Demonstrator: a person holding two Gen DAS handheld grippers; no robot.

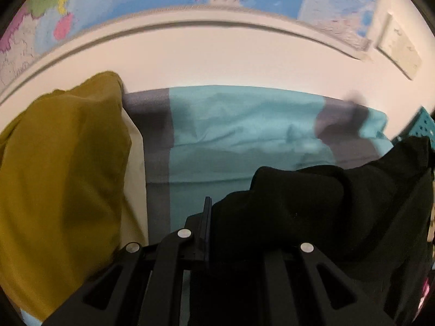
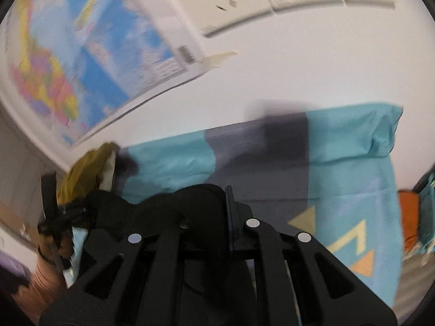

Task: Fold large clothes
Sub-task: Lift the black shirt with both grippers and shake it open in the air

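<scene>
While my left gripper point(image 1: 208, 203) and right gripper point(image 2: 229, 193) each clamp a fold of the black garment point(image 1: 312, 203), it hangs between them — over the teal-and-grey sheet point(image 1: 231, 135), beside the mustard cloth point(image 1: 62, 149).

Matt black cloth garment point(image 1: 312, 203), smooth teal sheet point(image 1: 231, 135), glossy paper map point(image 2: 95, 54)

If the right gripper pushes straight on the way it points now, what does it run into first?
Probably the teal and grey bed cover: the right gripper, jaws shut on the black garment, aims down at its grey band. Depth is unclear; the white wall lies beyond.
</scene>
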